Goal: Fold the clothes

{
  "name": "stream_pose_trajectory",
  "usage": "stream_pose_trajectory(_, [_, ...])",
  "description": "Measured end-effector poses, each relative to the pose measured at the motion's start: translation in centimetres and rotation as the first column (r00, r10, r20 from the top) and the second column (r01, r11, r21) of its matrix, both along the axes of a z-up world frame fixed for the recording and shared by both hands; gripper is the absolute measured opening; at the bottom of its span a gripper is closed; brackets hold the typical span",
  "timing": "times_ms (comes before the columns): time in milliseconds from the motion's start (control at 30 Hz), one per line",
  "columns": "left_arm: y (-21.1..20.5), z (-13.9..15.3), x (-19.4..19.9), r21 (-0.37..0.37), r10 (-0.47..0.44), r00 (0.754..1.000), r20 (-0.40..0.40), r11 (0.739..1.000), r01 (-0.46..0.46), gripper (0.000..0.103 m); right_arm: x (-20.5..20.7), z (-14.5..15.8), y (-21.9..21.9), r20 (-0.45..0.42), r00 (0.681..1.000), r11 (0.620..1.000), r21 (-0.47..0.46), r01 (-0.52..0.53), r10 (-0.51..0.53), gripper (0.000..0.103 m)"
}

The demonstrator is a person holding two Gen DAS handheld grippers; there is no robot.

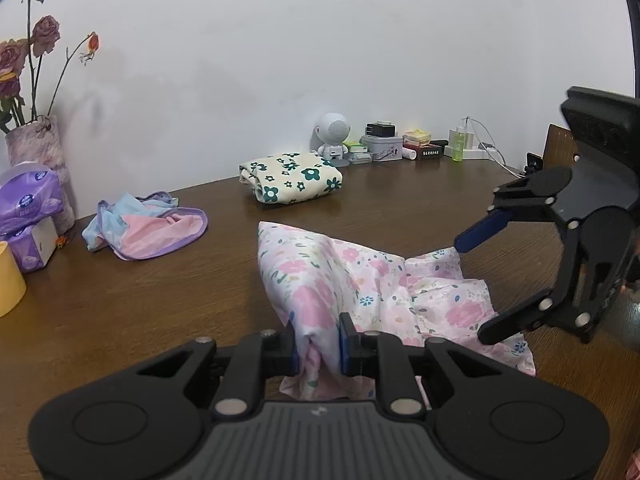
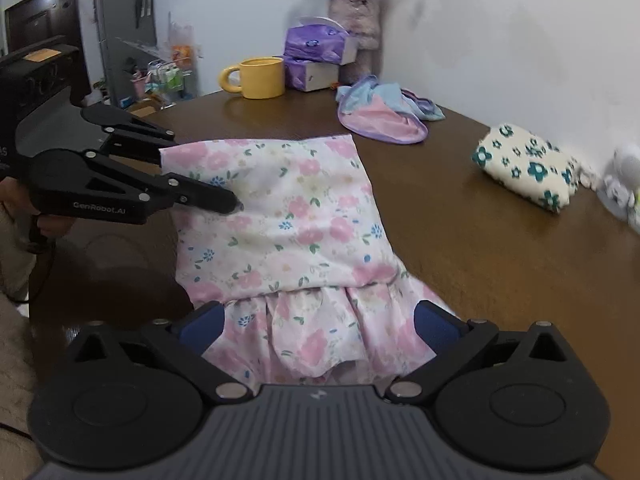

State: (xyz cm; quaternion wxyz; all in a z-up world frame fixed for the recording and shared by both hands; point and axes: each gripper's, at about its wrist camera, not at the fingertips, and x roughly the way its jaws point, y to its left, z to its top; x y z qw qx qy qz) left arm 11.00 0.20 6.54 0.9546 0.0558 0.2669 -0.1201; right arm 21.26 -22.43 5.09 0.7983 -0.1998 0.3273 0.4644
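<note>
Left wrist view: left tool (image 1: 319,350) nearest, jaws narrow, clamped on a bunched fold of the pink floral dress (image 1: 320,280), lifting that corner off the brown worktop (image 1: 160,300). Rest of the dress spread rightward on the worktop, crumpled, white ground with pink blossoms and small blue and green sprigs. Right tool (image 1: 472,288) at the right edge, jaws spread wide, upper blue pad just above a raised tip of the cloth, lower finger over the hem; gripping nothing. Farther back, a loose pastel garment (image 1: 148,226) in pink, blue and lilac, lying unfolded. Beyond it, a folded cream cloth (image 1: 292,178) with dark green flowers. At the wall, a small white figure (image 1: 333,136), tins and boxes, a green bottle (image 1: 459,146). Far left, purple tissue packs (image 1: 28,208), a yellow mug (image 1: 10,280), a vase (image 1: 40,152) holding dried roses.

Right wrist view: right tool (image 2: 318,326) wide apart over the gathered skirt of the dress (image 2: 288,216), pads clear of the cloth on both sides. Bodice lying flat and smooth beyond, skirt ruffled nearest. Left tool (image 2: 236,204) at left, tilted downward, tips pinched on the dress edge, a hand (image 2: 52,224) partly seen behind its grip. Farther off, mug (image 2: 260,78), tissue packs (image 2: 316,46), vase (image 2: 354,12) with stems.
</note>
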Motion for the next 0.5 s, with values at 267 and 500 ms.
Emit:
stream_pose_trajectory(267, [0.2, -0.1, -0.1, 0.005, -0.009, 1.000, 0.001, 1.000, 0.009, 0.017, 1.2, -2.8, 1.3, -0.018, 0.998, 0.988, -0.143, -0.065, 0.063, 0.103])
stream_pose_trajectory(500, [0.0, 0.0, -0.2, 0.025, -0.014, 1.000, 0.021, 1.000, 0.013, 0.017, 1.8, -3.7, 0.2, -0.080, 0.996, 0.996, -0.087, -0.032, 0.025, 0.096])
